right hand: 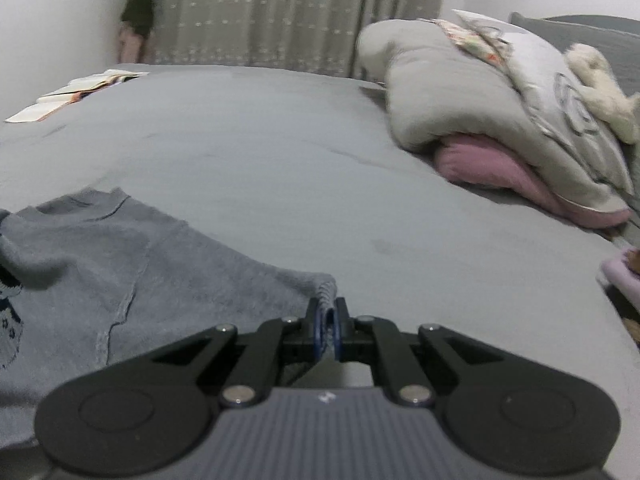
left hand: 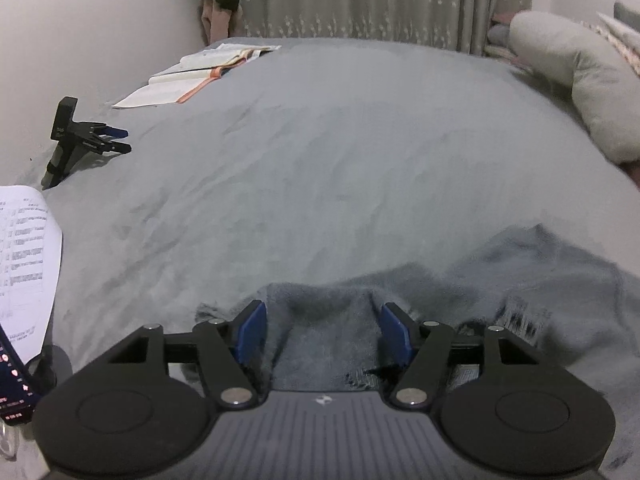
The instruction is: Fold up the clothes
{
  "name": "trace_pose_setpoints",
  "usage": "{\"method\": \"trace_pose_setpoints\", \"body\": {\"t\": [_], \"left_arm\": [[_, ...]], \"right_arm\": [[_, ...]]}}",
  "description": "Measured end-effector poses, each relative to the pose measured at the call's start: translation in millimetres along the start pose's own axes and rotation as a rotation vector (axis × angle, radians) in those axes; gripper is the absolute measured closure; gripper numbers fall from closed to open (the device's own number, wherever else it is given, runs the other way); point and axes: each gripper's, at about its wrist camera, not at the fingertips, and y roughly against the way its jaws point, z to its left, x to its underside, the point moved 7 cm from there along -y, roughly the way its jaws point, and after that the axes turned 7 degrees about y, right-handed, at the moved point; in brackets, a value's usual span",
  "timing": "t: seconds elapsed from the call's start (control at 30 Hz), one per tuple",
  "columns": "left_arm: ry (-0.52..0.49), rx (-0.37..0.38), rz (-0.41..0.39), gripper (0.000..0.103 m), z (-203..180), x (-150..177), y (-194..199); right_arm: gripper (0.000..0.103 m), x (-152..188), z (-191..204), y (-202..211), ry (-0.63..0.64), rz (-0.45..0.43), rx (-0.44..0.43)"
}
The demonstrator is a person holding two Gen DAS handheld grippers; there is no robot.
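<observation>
Sweater [right hand: 120, 264] on bed [right hand: 280, 152] — right gripper [right hand: 327, 326] pinches its cuff to draw the sleeve out; left gripper [left hand: 322, 330] wide, fabric between, unpinched.

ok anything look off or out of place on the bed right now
Nothing damaged or spilled. The oddest thing is a spare black gripper tool lying tipped on its side on the bed, with open books beyond it. The grey sweater lies rumpled, its edge pinched in the right gripper.

text: none legible | printed sheet [left hand: 24, 248]: lines blurred, perhaps a table
</observation>
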Motion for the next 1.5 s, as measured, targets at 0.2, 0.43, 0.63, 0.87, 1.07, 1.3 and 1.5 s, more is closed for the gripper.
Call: {"method": "trace_pose_setpoints", "body": {"t": [0.2,0.43,0.63,0.87,1.07,1.3,1.5], "left_arm": [[-0.058,-0.027,0.002,0.04,-10.4,5.0,-6.4],[-0.063,0.001,0.004,0.04,-16.2,5.5,-10.1],[-0.06,0.029,-0.041,0.04,-21.3,0.3,-2.3],[-0.092,0.029,0.024,0.04,-24.5,9.3,-7.9],[-0.002,0.136,0.096,0.036,-30.0,16.1,-8.3],[0.063,0.165,0.168,0.037,-35.2,28.4,-23.3],[0.12,0.232,0.17,0.096,-45.6,35.9,-19.1]], "right_arm": [[0.098,12.7,-49.3,-10.1,-0.026,0.031,0.105],[0.099,23.9,-93.0,-16.4,-0.071,0.066,0.166],[0.099,37.6,-112.0,-9.9,-0.035,0.091,0.222],[0.099,60.5,-147.4,2.0,-0.071,0.118,0.272],[0.096,76.4,-155.7,3.1,-0.147,0.158,0.204],[0.068,49.3,-133.8,13.6,-0.106,0.062,0.19],[0.063,27.7,-100.4,7.5,-0.066,0.02,0.121]]}}
